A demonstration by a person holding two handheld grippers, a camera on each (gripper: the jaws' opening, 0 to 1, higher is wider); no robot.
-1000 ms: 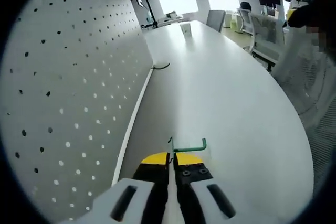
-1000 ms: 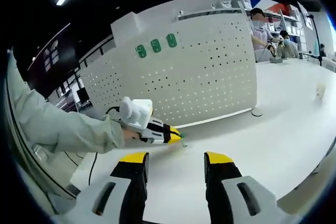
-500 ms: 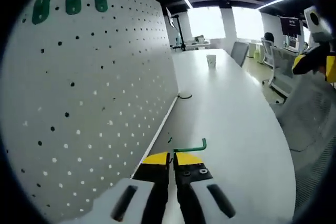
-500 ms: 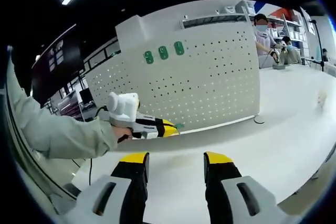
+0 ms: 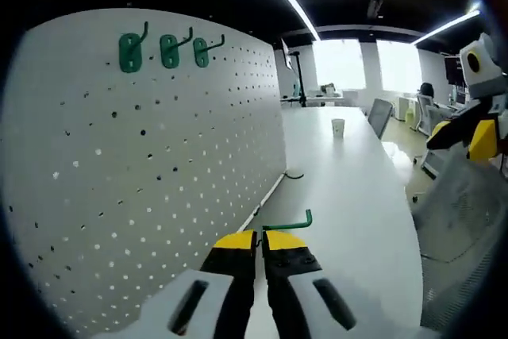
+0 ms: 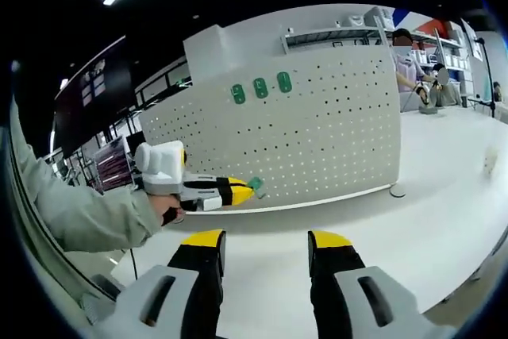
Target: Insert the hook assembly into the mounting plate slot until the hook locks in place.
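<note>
At the bottom centre of the frame we see our left gripper with its yellow-tipped fingers closed on a green hook, whose wire runs right and bends upward. The white pegboard fills the left, with three green hooks mounted upper left. The white table stretches away, a paper cup far back.

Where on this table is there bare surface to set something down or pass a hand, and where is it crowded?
The white table lies bare between the pegboard base and its near edge, right of the left gripper. Farther along, only a paper cup and a cable interrupt it. Crowding is at the pegboard's top, where three green hooks sit side by side.
</note>
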